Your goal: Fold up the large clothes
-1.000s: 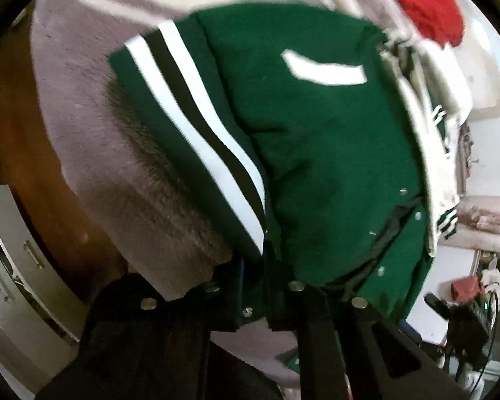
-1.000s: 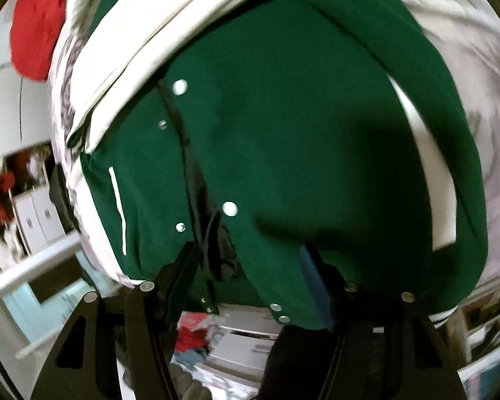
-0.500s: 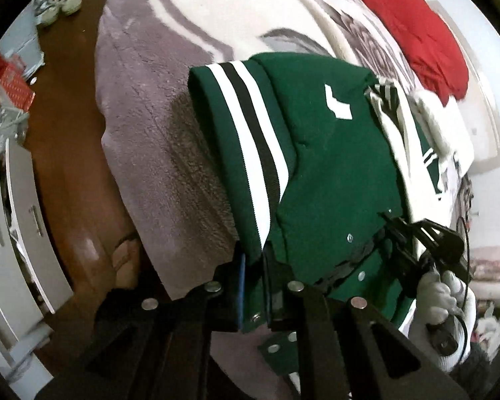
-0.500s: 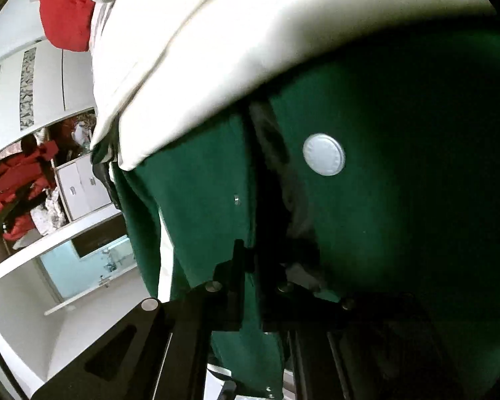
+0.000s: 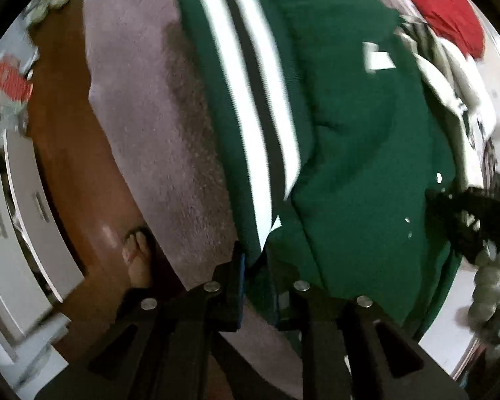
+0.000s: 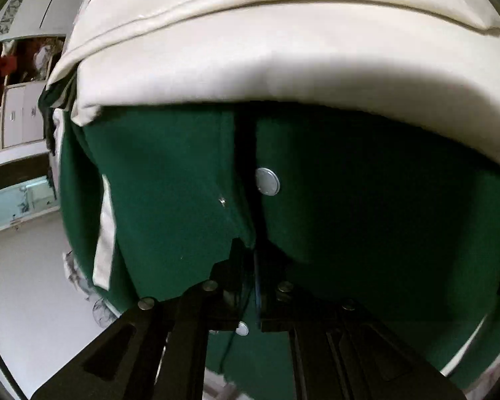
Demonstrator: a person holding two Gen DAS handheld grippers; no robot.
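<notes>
Left gripper [image 5: 258,276] had its jaws easing apart, the striped rib-knit hem [image 5: 250,106] of the green jacket [image 5: 360,153] still between the pads. Past that the jacket lay bunched on the bed, over a fuzzy mauve blanket [image 5: 150,106] — thick felted wool, white-and-black bands, a small white patch. A red pillow [image 5: 446,6] sat at the far end. Right gripper [image 6: 250,266] was clamped tight on the snap-button front edge — a round metal snap [image 6: 267,181] just beyond, then a smooth cream leather-look sleeve [image 6: 283,50] arching over the top.
</notes>
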